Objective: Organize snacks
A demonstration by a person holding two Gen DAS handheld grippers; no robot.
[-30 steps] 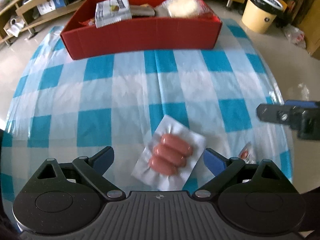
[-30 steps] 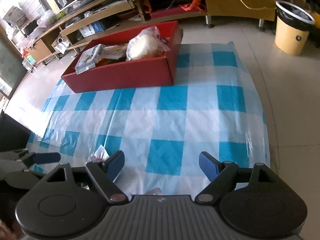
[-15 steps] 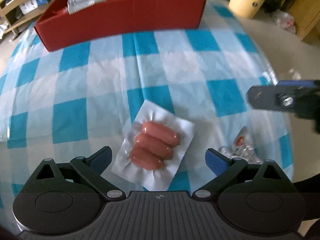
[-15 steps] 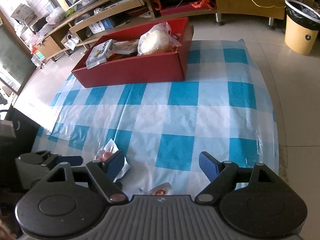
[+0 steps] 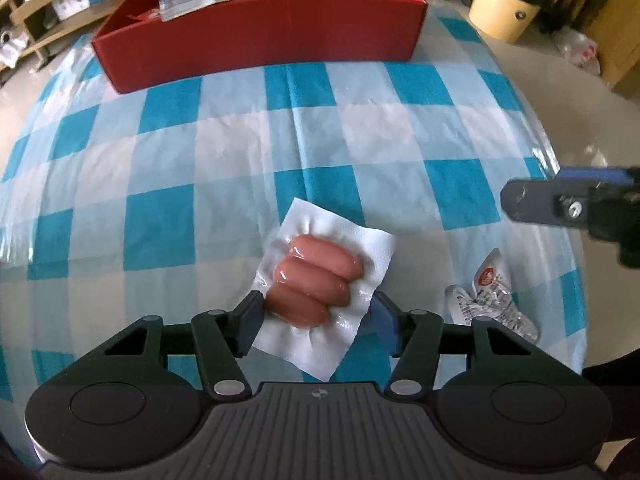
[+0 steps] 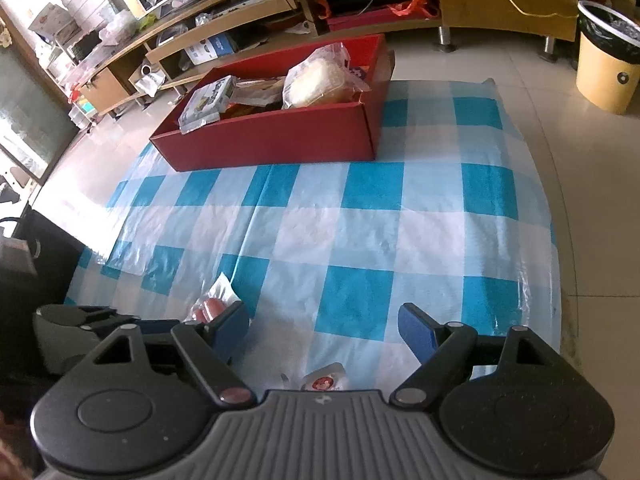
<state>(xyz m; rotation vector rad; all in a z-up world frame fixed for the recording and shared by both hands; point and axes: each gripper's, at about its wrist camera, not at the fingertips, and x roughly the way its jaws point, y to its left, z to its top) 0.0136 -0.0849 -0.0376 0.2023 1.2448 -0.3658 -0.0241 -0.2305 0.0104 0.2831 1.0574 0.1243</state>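
Left tongs [image 5: 316,318] have their blue fingers [image 5: 250,316] pressed against both sides of the sausage pack [image 5: 320,280], clamped on it where it lies on the checked cloth [image 5: 224,152], well in front of the red box [image 5: 260,36]. Right tongs [image 6: 324,328] stand wide apart, gripping nothing, over the cloth to the right of the pack. A small clear packet [image 5: 486,294] lies just right of the pack. More snacks sit inside the box.
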